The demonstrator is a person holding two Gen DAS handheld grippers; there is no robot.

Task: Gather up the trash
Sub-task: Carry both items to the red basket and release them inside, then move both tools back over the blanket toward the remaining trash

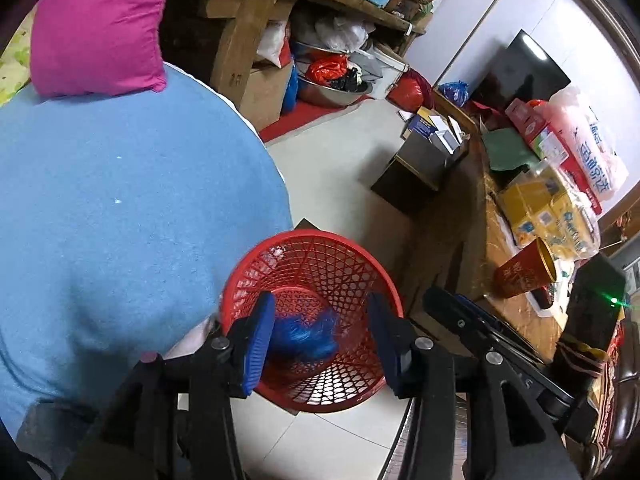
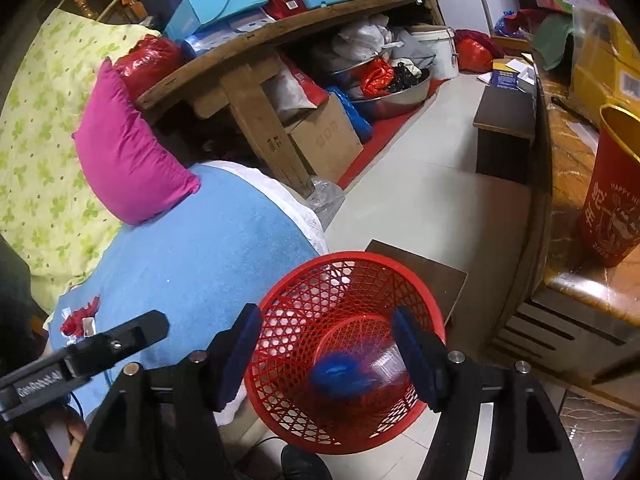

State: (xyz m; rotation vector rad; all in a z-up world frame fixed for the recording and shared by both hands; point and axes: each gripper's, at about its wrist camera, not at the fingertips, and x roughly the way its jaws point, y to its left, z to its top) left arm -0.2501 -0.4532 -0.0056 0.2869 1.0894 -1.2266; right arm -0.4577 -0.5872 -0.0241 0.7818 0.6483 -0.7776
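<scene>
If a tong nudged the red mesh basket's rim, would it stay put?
Probably not: the red mesh basket looks like thin openwork plastic, nearly empty apart from blue crumpled trash, so likely light. Standing tall on smooth tile, it could slide or tip.

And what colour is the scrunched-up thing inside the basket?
Blue. The crumpled trash lies in the red basket, clearest in the left wrist view.

Red lattice basket (image 2: 344, 276), blue trash (image 2: 340, 374), magenta pillow (image 2: 128, 160).
</scene>
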